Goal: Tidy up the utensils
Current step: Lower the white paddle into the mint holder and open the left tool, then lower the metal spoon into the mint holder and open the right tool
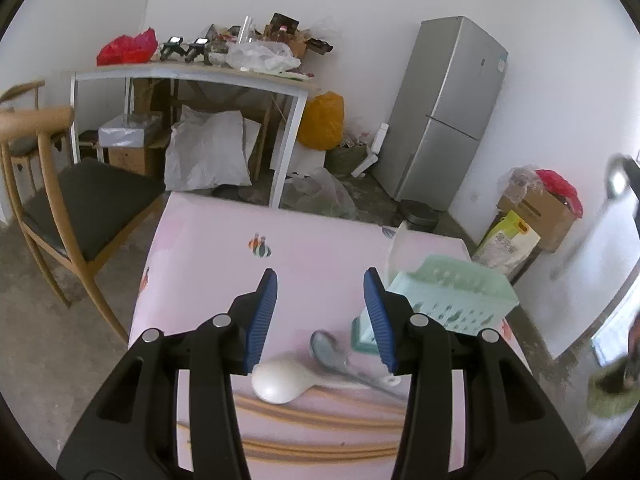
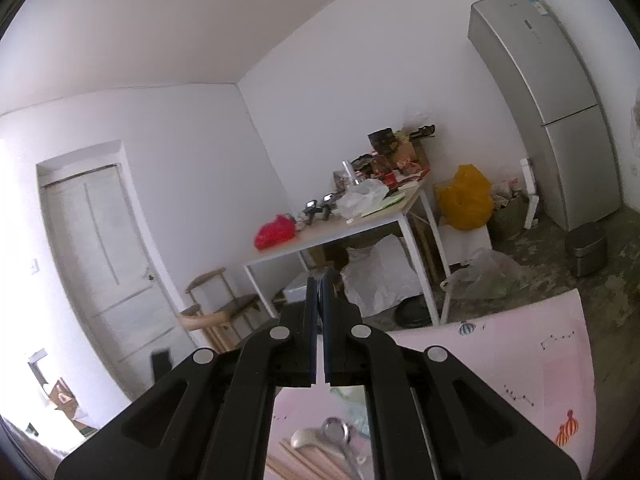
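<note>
My left gripper (image 1: 320, 274) is open above the pink tablecloth (image 1: 208, 248), with nothing between its blue pads. Just below it lie a white spoon (image 1: 276, 384), a metal spoon (image 1: 326, 346) and wooden chopsticks (image 1: 320, 416). A mint green slotted basket (image 1: 452, 296) stands to the right of the right finger. At the far right edge, a blurred shiny spoon (image 1: 618, 180) hangs in the air beside a dark gripper part. My right gripper (image 2: 320, 286) is shut high above the table, with a thin grey sliver between its tips. Under it I see the white spoon (image 2: 300, 438) and metal spoon (image 2: 336, 428).
A wooden chair (image 1: 80, 188) stands left of the table. Behind it are a cluttered white table (image 1: 192, 76), bags on the floor, an orange bag (image 1: 324, 120) and a grey fridge (image 1: 444, 112). A cardboard box (image 1: 540, 208) sits at the right wall.
</note>
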Tool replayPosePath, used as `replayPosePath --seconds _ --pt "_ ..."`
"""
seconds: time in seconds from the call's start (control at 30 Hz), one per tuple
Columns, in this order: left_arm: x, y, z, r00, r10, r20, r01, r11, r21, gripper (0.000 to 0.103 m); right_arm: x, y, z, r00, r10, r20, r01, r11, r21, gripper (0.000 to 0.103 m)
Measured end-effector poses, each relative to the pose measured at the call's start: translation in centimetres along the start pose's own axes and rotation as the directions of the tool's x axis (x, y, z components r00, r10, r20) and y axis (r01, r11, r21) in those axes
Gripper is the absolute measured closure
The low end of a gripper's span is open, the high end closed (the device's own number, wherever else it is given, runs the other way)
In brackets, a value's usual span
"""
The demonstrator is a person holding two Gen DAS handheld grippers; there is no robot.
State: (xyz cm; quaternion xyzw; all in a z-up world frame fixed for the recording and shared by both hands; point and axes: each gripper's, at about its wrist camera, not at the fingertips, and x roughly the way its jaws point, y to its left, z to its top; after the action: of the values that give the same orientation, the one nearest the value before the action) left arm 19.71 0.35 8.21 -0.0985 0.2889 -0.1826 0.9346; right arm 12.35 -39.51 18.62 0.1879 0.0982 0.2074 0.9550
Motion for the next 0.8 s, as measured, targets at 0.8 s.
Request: replayPosePath --seconds 0.8 --pt "2.3 6.1 -7.0 0.981 -0.106 -0.160 0.095 0.993 -0.072 0.058 7.9 -6.6 -10.8 0.948 -0.189 -0.257 0.230 0.963 0.141 0.100"
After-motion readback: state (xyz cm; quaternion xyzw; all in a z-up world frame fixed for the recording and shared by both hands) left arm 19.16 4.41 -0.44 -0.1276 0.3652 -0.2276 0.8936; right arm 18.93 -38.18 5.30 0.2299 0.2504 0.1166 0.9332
